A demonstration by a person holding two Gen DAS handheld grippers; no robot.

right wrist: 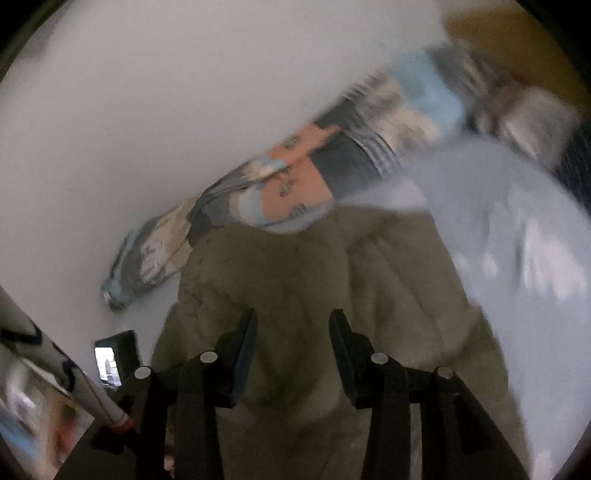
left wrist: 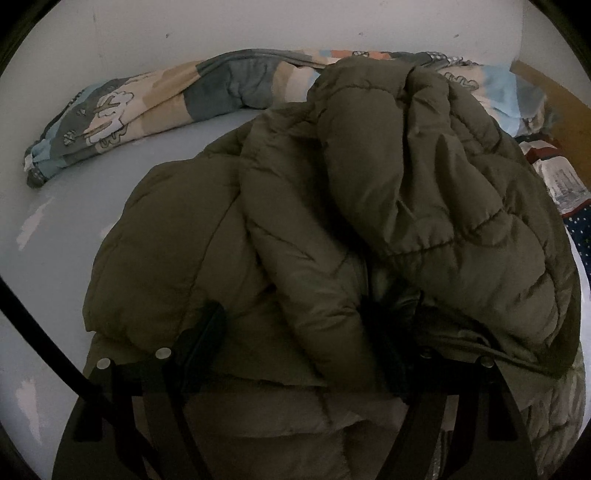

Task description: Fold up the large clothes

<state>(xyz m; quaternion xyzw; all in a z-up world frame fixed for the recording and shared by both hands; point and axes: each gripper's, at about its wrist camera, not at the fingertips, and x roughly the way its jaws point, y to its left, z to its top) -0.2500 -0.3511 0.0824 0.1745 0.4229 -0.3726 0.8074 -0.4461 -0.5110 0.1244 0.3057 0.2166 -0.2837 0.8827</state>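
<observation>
An olive puffer jacket (left wrist: 369, 184) lies bunched on a pale blue bed sheet (left wrist: 74, 229), one quilted part folded over the rest. My left gripper (left wrist: 295, 332) is down in the jacket's near edge with its jaws wide. A thick fold fills the gap between them, without pinch creases. The left finger (left wrist: 207, 328) shows, and fabric covers most of the right one. In the blurred right wrist view my right gripper (right wrist: 291, 325) hangs open above the jacket (right wrist: 295, 266), with nothing between its fingers.
A patchwork quilt (left wrist: 147, 107) is rolled along the white wall (left wrist: 221, 26) behind the jacket. More clothes (left wrist: 565, 181) lie at the right by a yellow-brown board (left wrist: 554, 99). A small lit screen (right wrist: 110, 358) shows at lower left in the right wrist view.
</observation>
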